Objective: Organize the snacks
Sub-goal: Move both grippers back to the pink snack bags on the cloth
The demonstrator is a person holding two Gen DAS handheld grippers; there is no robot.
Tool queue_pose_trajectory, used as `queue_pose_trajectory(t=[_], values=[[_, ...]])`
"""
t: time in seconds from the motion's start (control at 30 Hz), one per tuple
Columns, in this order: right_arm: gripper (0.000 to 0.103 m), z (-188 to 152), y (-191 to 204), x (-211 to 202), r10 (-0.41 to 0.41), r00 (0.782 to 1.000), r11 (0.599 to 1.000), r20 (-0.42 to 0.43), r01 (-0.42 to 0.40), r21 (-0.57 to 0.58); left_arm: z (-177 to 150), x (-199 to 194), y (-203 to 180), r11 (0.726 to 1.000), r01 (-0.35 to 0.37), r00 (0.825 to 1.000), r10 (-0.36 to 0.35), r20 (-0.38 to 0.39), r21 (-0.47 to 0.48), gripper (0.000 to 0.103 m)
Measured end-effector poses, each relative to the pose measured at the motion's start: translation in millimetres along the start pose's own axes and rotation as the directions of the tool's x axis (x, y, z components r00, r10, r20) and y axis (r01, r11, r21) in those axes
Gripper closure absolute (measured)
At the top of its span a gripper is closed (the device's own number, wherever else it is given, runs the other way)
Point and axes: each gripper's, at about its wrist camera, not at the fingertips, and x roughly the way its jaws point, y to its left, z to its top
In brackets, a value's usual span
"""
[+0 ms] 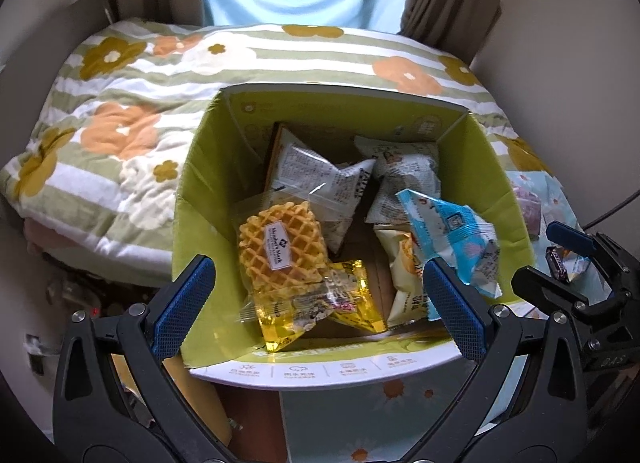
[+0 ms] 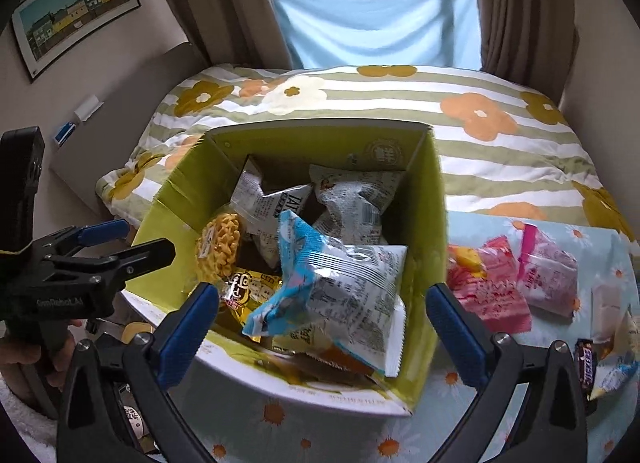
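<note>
Cardboard box (image 1: 192,191), glossy plastic wrappers (image 2: 344,287), cloth quilt (image 1: 120,103)

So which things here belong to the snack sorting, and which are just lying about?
Job: box; waffle; blue packet; pink packets; candy bar; left gripper; right gripper, both open.

Lying about: quilt; curtains; picture.
</note>
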Motion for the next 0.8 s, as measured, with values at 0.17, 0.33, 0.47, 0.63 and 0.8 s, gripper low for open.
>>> queue_pose_trajectory(t=[0.17,0.33,0.47,0.63,0.8], values=[[0.0,-6.2,-8.0,-16.6,-0.047,0.999,0.999,0.02,0.046,0.029,1.1,-0.7,-17.0,0.998,0.042,0.999,-0.042,0.002,0.037,0.0],[0.0,-15.1,-20.6,-35.8,-0.081,0.996,0.995,0.036,0.079,0.058,3.6,-1.5,-39.4,0.995,0.08,0.997,-0.081,0.0,0.066,0.0],[0.0,-20.1,-38.9,-54.3,-0.106,0.992,0.991,0.07,0.1,0.085,6.4,-4.4,-63.3,0.99,0.099,0.995,-0.1,0.006,0.097,0.0],[0.0,-23.2,-71.8,-74.4,-0.134,0.983,0.987,0.129,0.12,0.108,9.4,-8.2,-100.6,0.988,0.076,0.996,-0.081,0.031,0.131,0.0],[0.0,-20.1,-114.1,-91.7,-0.121,0.982,0.991,0.144,0.11,0.082,13.1,-7.7,-146.3,0.99,0.07,0.996,-0.076,0.045,0.122,0.0]])
